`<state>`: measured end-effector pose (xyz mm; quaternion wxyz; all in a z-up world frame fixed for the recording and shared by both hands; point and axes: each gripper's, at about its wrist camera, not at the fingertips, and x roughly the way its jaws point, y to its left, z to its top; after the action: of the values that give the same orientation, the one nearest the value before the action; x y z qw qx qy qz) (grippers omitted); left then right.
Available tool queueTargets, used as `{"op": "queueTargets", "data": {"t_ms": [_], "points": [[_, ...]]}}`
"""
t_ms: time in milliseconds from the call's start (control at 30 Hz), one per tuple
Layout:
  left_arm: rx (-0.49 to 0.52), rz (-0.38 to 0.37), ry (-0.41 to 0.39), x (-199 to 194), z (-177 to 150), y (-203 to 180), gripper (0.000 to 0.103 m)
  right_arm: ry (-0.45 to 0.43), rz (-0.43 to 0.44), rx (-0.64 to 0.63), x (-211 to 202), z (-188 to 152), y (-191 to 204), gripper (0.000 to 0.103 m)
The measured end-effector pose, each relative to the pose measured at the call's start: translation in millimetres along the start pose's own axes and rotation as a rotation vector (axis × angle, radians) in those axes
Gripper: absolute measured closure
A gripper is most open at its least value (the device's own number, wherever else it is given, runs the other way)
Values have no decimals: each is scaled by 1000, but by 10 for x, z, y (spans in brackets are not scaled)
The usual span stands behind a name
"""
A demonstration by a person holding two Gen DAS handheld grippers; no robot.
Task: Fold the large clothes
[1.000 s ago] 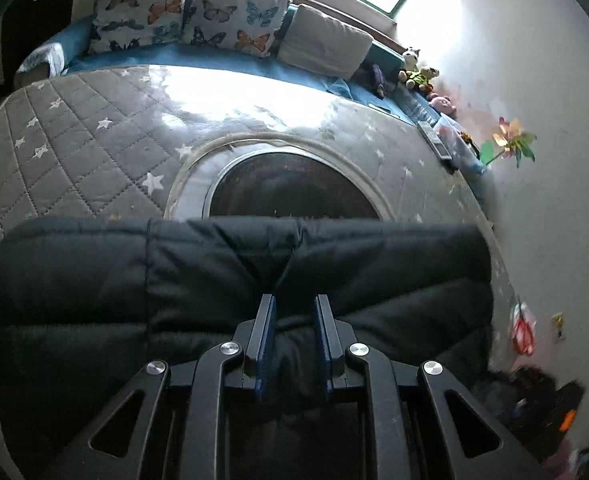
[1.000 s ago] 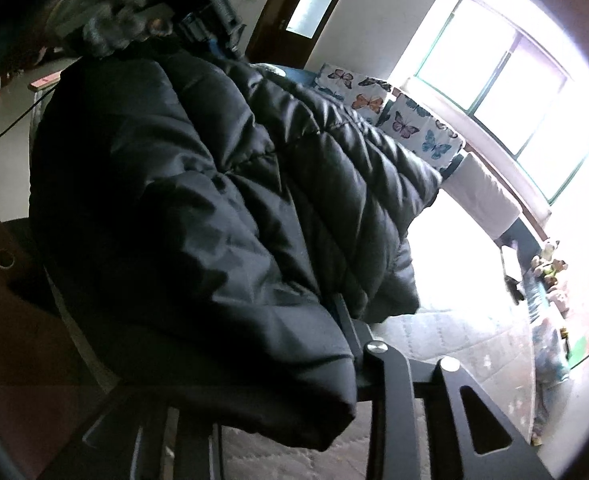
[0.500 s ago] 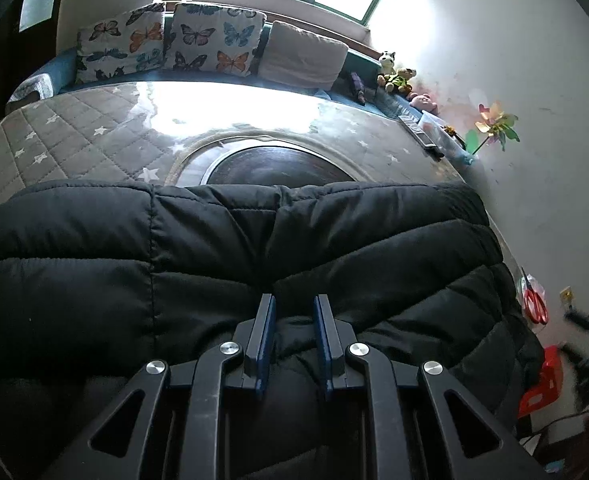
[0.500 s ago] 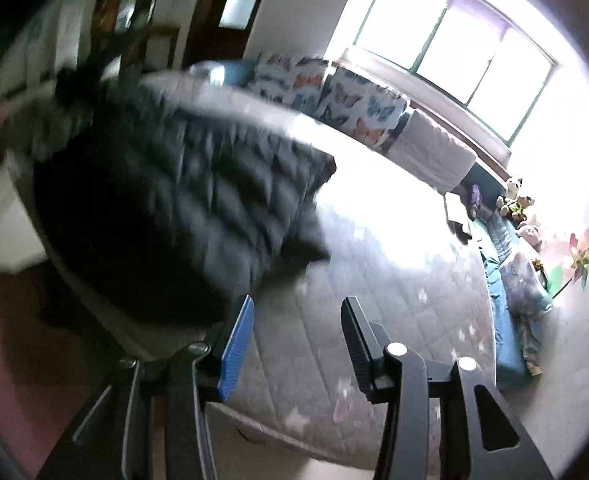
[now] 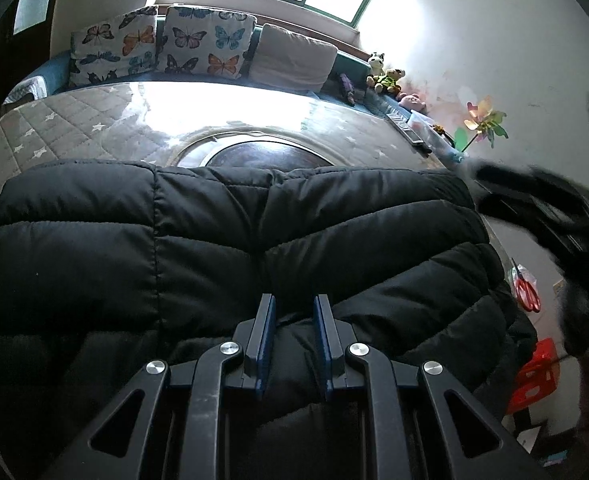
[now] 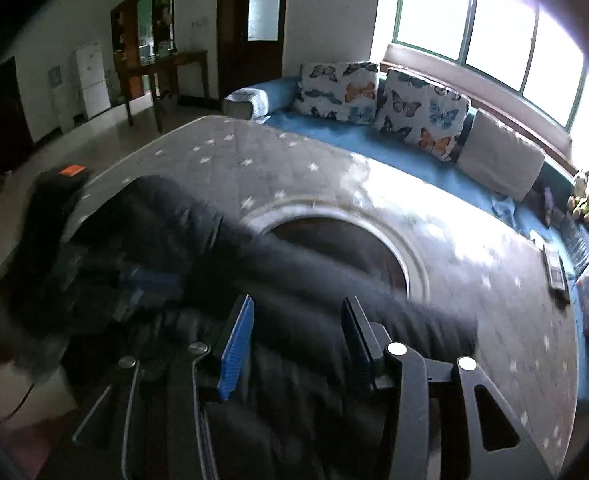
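Pinching black puffer jacket (image 5: 230, 248) fold w/ left claw (image 5: 293, 320); jacket spread on quilted counter (image 6: 494, 280), 6 o'clock edge. Right claw (image 6: 296, 312) open, empty, above jacket.

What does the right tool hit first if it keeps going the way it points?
Most likely the black puffer jacket: it lies right beyond the open right tool, this side of the grey starred mat. The picture is blurred, so depth is unsure.
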<state>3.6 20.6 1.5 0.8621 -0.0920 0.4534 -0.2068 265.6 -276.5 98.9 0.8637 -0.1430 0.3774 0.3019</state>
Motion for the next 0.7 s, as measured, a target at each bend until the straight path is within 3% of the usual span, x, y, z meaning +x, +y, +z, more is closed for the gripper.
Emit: {"op": "queueTargets", "data": {"t_ms": [100, 233, 700], "points": [[5, -10, 1, -21, -10, 36, 81, 54, -25, 11, 358, 135, 15, 53], [9, -22, 4, -61, -9, 72, 81, 131, -45, -3, 610, -81, 65, 53], [-17, -15, 9, -521, -267, 295, 81, 233, 57, -62, -29, -817, 128, 53]]}}
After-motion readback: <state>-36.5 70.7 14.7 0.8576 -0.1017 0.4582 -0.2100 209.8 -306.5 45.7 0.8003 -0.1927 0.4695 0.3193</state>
